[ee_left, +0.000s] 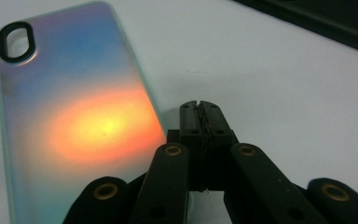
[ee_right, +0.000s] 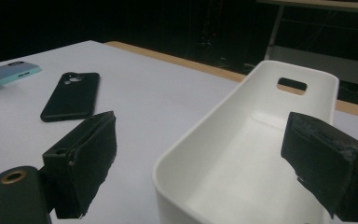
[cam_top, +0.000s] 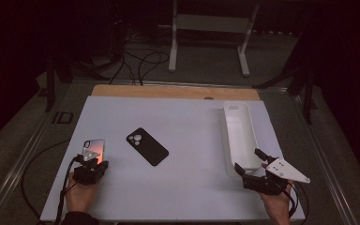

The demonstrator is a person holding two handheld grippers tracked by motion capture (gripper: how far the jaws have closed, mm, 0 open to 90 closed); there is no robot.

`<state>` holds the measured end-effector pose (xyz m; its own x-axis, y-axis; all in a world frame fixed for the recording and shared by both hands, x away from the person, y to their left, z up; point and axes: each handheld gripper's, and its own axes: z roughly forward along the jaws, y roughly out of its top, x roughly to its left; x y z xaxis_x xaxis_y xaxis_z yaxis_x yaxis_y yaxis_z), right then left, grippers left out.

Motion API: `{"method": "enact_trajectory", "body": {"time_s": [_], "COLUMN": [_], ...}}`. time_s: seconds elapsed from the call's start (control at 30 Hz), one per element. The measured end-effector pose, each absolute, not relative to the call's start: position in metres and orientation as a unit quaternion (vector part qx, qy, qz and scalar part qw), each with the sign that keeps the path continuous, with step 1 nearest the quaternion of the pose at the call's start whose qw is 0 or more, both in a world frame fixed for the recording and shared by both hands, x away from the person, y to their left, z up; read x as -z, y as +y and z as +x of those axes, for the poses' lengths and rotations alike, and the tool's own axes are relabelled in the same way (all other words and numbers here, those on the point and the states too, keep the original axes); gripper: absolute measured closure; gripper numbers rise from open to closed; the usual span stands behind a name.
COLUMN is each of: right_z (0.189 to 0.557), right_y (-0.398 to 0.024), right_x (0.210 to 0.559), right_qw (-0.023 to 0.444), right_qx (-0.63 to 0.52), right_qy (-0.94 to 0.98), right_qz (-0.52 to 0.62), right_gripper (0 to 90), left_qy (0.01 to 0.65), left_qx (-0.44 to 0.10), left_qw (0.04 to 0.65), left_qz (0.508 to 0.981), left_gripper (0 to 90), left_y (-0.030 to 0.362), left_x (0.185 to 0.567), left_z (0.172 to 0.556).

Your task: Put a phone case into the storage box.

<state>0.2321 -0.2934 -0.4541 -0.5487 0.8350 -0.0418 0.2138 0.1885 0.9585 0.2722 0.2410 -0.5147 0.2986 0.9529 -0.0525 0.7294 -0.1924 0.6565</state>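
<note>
The left gripper, jaws closed on nothing, sits just beside the shiny phone case; the right gripper, jaws wide, straddles the white tray.

Two phone cases are lying on the table: one iridescent case and one black case, both left of the tray. One white tray is sitting there. Two grippers are showing.
</note>
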Motion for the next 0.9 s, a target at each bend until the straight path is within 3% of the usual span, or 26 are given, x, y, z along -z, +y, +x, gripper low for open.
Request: {"method": "enact_trajectory", "body": {"time_s": [0.3,0.4,0.43,0.47,0.7,0.9], "right_z": [0.236,0.234,0.234,0.232,0.226,0.223], "right_y": [-0.292,-0.293,-0.294,-0.294,-0.294,-0.291], "right_x": [0.457,0.458,0.459,0.459,0.462,0.463], "right_qw": [0.294,0.293,0.293,0.293,0.293,0.295], "right_qx": [-0.529,-0.53,-0.532,-0.534,-0.539,-0.539], "right_qy": [0.705,0.702,0.701,0.701,0.697,0.697], "right_qz": [0.37,0.373,0.372,0.372,0.371,0.369], "right_gripper": [10.2,10.2,10.2,10.2,10.2,10.2], "left_qy": [0.483,0.461,0.45,0.445,0.443,0.451], "left_qx": [-0.247,-0.266,-0.28,-0.29,-0.314,-0.314], "left_qw": [0.436,0.464,0.484,0.495,0.486,0.47], "left_qz": [0.718,0.708,0.696,0.688,0.684,0.69], "left_gripper": [68.0,52.1,52.1,42.1,16.1,5.6], "left_y": [0.24,0.243,0.246,0.249,0.262,0.272], "left_x": [0.481,0.474,0.467,0.463,0.455,0.456], "left_z": [0.248,0.24,0.231,0.225,0.203,0.198]}}
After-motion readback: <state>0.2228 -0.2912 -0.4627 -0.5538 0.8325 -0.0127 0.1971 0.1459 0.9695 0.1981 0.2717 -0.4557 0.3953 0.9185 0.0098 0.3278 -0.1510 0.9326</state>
